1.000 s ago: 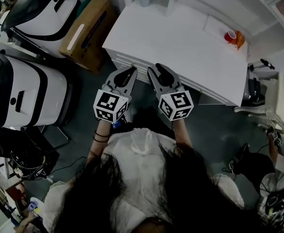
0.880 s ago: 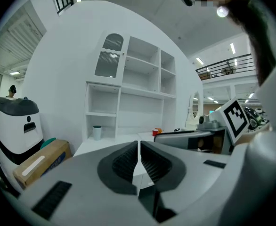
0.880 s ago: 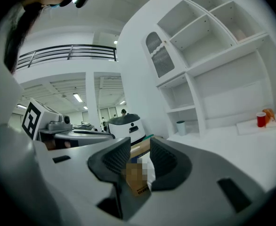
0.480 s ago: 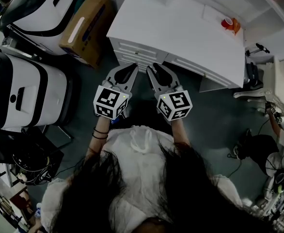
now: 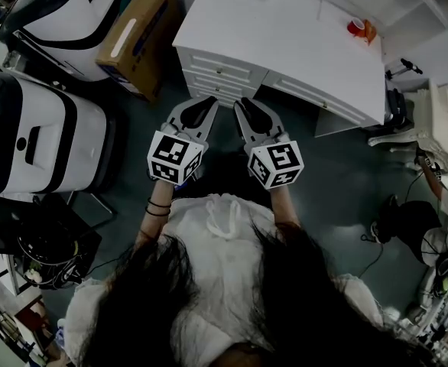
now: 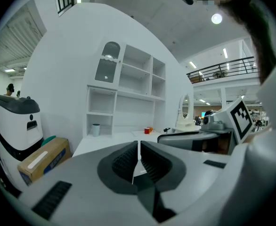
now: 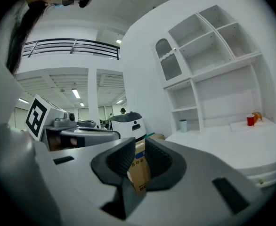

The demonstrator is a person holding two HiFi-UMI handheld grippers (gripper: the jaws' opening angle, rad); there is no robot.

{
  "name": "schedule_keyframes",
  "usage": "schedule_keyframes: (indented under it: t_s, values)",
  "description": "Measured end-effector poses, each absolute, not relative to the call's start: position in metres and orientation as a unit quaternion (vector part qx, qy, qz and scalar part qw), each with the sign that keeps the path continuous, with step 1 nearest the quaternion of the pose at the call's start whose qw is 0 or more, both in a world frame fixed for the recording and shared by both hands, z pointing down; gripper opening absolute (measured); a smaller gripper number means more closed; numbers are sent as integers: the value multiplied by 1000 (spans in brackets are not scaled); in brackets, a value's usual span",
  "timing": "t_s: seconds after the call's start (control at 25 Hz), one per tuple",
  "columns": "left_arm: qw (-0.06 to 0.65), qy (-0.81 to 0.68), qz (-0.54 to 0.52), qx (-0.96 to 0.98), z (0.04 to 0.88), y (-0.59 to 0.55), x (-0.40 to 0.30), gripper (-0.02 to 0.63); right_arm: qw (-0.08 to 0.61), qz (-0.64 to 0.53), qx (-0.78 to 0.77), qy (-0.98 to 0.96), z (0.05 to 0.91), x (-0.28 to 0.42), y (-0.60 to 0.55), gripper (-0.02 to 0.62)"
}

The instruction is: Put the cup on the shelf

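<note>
Grasp not yet begun: red cup [image 5: 355, 27] well apart on bench [image 5: 285, 37]. Left hand-held gripper [image 5: 206, 104] together, right hand-held gripper [image 5: 242, 104] just closed, both empty. Next: draw near, open around cup.

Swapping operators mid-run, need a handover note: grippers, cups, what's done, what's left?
Grippers: left gripper jaws shut, empty; right gripper jaws have just closed, nothing between them. Both are short of the white desk.
Things: red cup on the desk top's far right, beside an orange thing, untouched; grey cup stands in the bottom left compartment of the shelf unit.
Done: nothing yet with the red cup.
Left: step up, open the jaws, grasp the red cup (probably the one meant), set it on a shelf.
</note>
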State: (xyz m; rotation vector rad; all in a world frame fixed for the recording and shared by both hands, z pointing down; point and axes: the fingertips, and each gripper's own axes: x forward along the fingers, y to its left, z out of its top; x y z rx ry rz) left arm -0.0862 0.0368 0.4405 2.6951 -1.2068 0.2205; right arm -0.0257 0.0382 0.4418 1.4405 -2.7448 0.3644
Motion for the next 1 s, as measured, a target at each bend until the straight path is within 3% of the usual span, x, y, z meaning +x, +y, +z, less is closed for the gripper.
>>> schedule_keyframes:
  t_s: [1.0]
  values:
    - [66,-432,61,897,426,31,-120,23,12,93,477,-874,435,-24,51,75]
